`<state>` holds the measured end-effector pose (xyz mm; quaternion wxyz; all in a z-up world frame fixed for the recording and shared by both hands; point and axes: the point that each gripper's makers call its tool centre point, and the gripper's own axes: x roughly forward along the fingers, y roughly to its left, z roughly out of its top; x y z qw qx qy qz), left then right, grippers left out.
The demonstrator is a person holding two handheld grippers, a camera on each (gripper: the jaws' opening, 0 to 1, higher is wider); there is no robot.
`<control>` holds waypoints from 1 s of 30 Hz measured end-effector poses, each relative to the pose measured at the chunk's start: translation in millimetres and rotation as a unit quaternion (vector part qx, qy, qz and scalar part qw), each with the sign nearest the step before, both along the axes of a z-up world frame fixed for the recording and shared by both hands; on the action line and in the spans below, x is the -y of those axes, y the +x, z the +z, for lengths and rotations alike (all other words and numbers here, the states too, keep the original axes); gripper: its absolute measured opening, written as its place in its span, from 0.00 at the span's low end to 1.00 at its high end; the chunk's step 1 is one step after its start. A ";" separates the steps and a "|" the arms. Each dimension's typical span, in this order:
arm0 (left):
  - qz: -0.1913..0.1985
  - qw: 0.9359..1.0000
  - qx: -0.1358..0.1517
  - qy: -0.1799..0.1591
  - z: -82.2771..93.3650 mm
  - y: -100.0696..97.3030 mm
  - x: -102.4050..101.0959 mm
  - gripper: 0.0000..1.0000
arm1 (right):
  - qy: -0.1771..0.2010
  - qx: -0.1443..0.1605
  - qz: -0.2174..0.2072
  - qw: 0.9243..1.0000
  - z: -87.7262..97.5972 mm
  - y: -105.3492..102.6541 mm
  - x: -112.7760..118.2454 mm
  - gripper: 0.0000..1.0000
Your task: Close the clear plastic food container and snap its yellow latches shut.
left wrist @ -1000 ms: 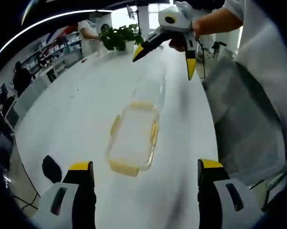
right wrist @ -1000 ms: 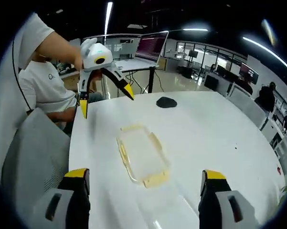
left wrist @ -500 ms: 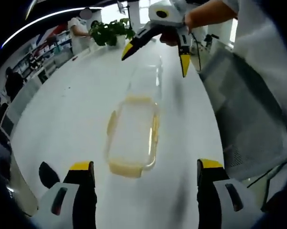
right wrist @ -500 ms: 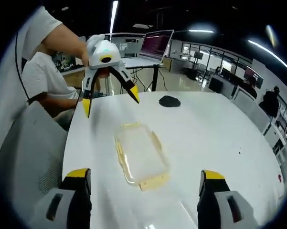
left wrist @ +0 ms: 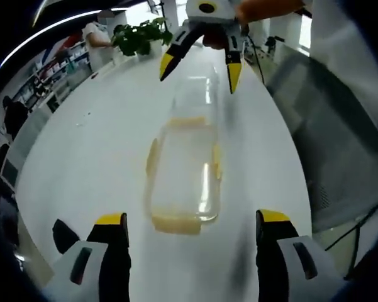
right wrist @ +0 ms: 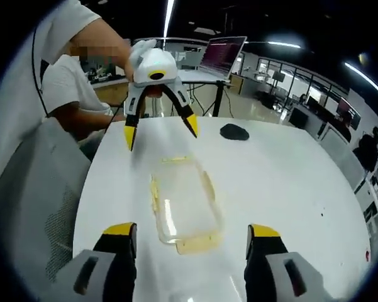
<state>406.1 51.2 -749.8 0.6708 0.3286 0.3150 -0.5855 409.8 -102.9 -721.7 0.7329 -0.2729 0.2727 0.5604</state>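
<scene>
A clear plastic container [left wrist: 185, 170] with yellow latches [left wrist: 217, 162] on its sides and ends lies flat on the white table [left wrist: 94, 145], in line between my two grippers. A blurred clear part [left wrist: 198, 94] extends from its far end. My left gripper [left wrist: 192, 220] stands open just short of the container's near end with nothing between its jaws. Opposite, my right gripper [left wrist: 200, 70] hangs open above the far end. In the right gripper view the same container [right wrist: 183, 201] lies ahead of my right gripper [right wrist: 192, 231], with my left gripper [right wrist: 161, 130] open beyond it.
A black rounded object [right wrist: 234, 131] lies on the table past the container. A grey mesh chair [right wrist: 31, 207] stands along the table's edge, with a seated person [right wrist: 69, 88] behind it. A laptop [right wrist: 221, 56] sits on a farther desk, and a potted plant [left wrist: 138, 34] on the table's far end.
Both grippers have drawn closer to the container and to each other, each now lined up with one end. The container has stayed in place. Both stay open.
</scene>
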 end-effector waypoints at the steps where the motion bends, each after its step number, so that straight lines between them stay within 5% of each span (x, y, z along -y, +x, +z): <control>1: -0.002 1.000 -0.001 0.000 -0.5 -0.1 0.6 0.80 | -0.004 0.000 0.004 1.000 -1.8 0.1 0.2 0.66; 9: -0.020 1.000 0.002 0.017 -10.7 3.9 -3.7 0.70 | -0.026 -0.008 0.014 1.000 -12.5 1.7 0.6 0.64; 24: -0.039 0.999 -0.006 0.032 -24.7 9.1 -4.5 0.66 | -0.057 -0.019 0.031 0.998 -31.2 1.7 3.8 0.58; 27: -0.046 0.998 -0.006 0.037 -28.9 9.7 -5.0 0.62 | -0.058 -0.046 0.029 0.997 -35.7 -3.4 3.2 0.54; 30: -0.046 0.998 -0.012 0.039 -31.5 9.9 -5.1 0.60 | -0.068 -0.029 0.036 0.997 -39.3 -1.9 3.1 0.54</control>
